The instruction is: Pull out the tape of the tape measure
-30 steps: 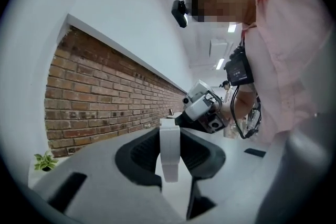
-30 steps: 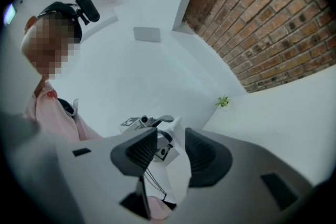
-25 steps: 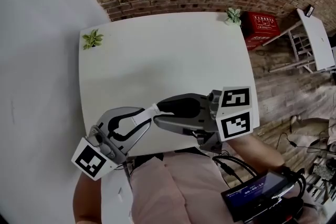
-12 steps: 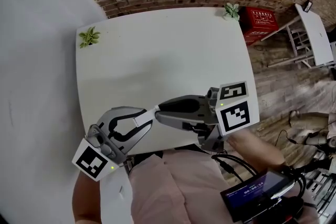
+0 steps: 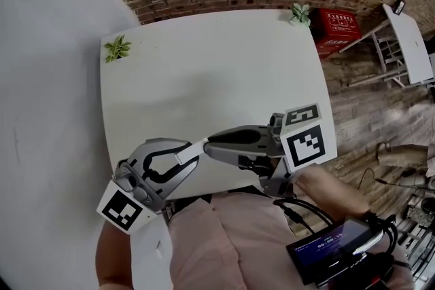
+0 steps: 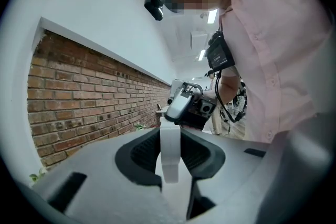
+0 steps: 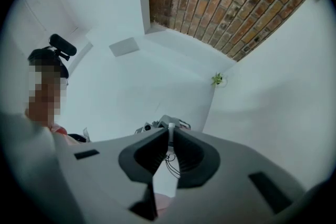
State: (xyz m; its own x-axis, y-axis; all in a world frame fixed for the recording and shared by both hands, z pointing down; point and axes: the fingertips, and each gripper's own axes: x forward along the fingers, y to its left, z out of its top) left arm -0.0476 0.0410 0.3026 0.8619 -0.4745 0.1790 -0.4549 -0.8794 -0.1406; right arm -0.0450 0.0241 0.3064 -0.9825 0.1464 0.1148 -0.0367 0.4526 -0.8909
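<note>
The left claw [image 5: 189, 157] is clamped on the tape measure [image 5: 193, 153], a thin white case standing edge-on between its pads. The case hangs just above the near edge of the table [image 5: 204, 64], close in front of the person. The right claw [image 5: 209, 145] meets it tip to tip from the right. Its jaws have just been closing and now stand almost together, with the small white tape end [image 7: 170, 127] nipped between their tips. The case looks light, stiff and smooth, so it probably needs a firm squeeze on its flat sides to stop it twisting or slipping as the pull begins. The tape itself is likely thin and bendy, and may spring back if let go. The end tab seems the best place to hold it, drawing straight away from the case rather than at an angle. Compared with a second ago, the right claw's dark gap has narrowed to a slit and its marker cube has rolled to show more of one face. Both claws have stayed in nearly the same place over the table's near edge, and no length of tape shows between them yet.
</note>
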